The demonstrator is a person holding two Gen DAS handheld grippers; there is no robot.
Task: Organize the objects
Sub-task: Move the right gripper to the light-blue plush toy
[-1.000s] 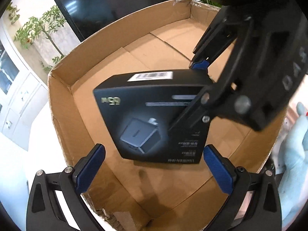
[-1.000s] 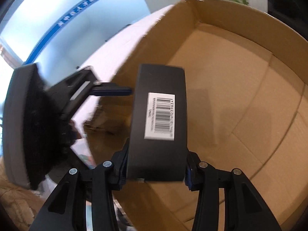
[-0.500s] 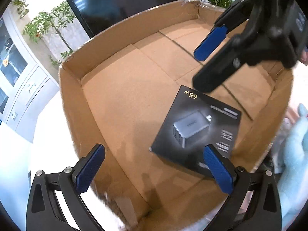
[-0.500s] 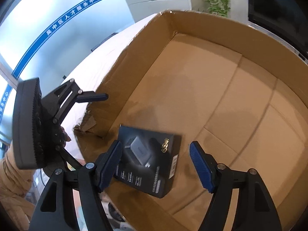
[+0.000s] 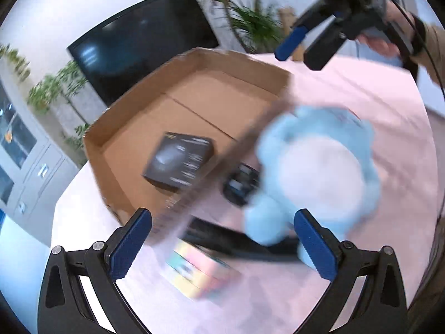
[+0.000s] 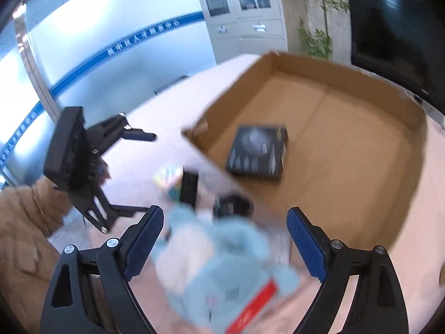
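A black charger box [image 5: 179, 162] [image 6: 257, 151] lies flat on the floor of the open cardboard box [image 5: 194, 105] [image 6: 347, 139]. Outside the box, on the pink table, a light-blue plush toy [image 5: 314, 172] [image 6: 222, 272] lies blurred below both grippers. My left gripper [image 5: 222, 239] [image 6: 139, 172] is open and holds nothing. The jaws of my right gripper [image 6: 225, 239] [image 5: 303, 53] are opening wide, and the pads touch nothing. Both grippers hang above the table, back from the box's near wall.
A small dark object [image 5: 240, 183] [image 6: 232, 204], a long black item [image 5: 236, 239] [image 6: 189, 186] and a colourful flat box [image 5: 200, 272] [image 6: 167, 178] lie beside the plush. A dark screen [image 5: 139, 47], plants and cabinets stand behind the table.
My right gripper let go of the black charger box, which now lies in the cardboard box. Both grippers drew back out of the box to over the plush toy.
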